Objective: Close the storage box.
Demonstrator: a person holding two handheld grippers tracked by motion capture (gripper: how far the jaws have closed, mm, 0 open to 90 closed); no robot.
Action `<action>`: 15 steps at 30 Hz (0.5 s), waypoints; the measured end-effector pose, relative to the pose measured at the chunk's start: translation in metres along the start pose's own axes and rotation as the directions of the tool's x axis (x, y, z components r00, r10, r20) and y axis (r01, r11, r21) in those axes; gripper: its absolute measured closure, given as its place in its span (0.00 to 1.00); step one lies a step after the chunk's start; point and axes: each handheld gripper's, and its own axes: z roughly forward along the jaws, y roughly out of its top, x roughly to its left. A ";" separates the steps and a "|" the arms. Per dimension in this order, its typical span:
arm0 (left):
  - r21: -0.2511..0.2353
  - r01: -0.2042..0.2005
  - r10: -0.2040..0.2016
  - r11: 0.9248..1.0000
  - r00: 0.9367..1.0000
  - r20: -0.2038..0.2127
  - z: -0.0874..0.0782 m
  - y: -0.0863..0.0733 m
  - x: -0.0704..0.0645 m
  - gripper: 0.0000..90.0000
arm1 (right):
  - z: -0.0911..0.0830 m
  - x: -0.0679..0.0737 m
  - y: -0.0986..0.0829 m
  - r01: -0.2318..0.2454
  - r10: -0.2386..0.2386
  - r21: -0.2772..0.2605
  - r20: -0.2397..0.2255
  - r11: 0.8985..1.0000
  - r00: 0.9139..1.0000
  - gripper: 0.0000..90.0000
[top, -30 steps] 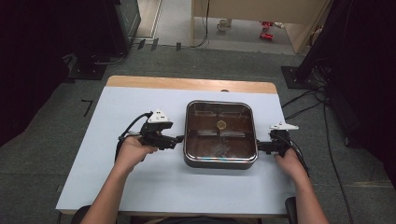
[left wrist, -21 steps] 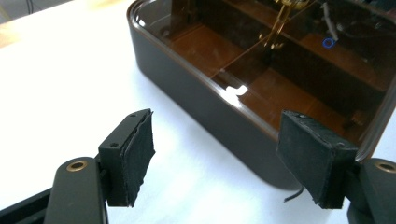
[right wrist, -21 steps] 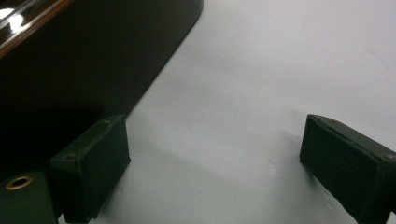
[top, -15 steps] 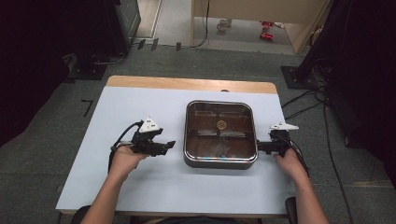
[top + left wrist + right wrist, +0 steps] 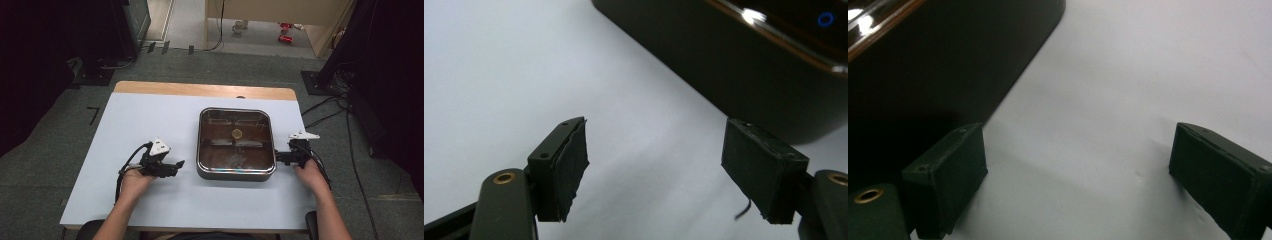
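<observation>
**Pan set down, both grippers let go**

The square pan sits right of the table's centre, toward the right edge. The left gripper hangs near its left wall, jaws apart and empty; the right gripper waits spread beside its right wall. The placing looks finished. Nothing else crowds the tabletop.

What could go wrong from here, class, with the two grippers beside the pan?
1. The right gripper sits close against the pan with jaws open; a careless move could nudge the pan across the table.
2. The left gripper stands apart from the pan, so one-sided contact might turn it.
3. The pan appears to hold liquid with a small round thing in it; a jolt might spill it.
</observation>
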 end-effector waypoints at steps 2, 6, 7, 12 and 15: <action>0.018 -0.012 0.012 1.000 1.000 -0.002 0.003 -0.003 -0.001 0.29 | 0.000 0.000 0.000 0.000 0.000 0.000 0.000 1.000 1.000 0.09; 0.048 -0.020 0.020 0.999 1.000 -0.007 0.010 -0.006 0.000 0.29 | 0.000 0.000 0.000 0.000 0.000 0.000 0.000 1.000 1.000 0.09; 0.065 -0.017 0.018 0.998 1.000 -0.011 0.015 -0.008 0.001 0.29 | 0.000 0.000 0.000 0.000 0.000 0.000 0.000 1.000 1.000 0.09; 0.036 -0.039 0.039 0.999 0.999 -0.010 0.019 -0.009 -0.001 0.25 | 0.000 0.000 0.000 0.001 -0.001 0.000 0.000 1.000 1.000 0.09; 0.023 -0.041 0.041 0.999 0.999 -0.010 0.020 -0.010 -0.001 0.23 | 0.000 0.000 0.000 0.000 0.000 0.000 0.000 1.000 1.000 0.09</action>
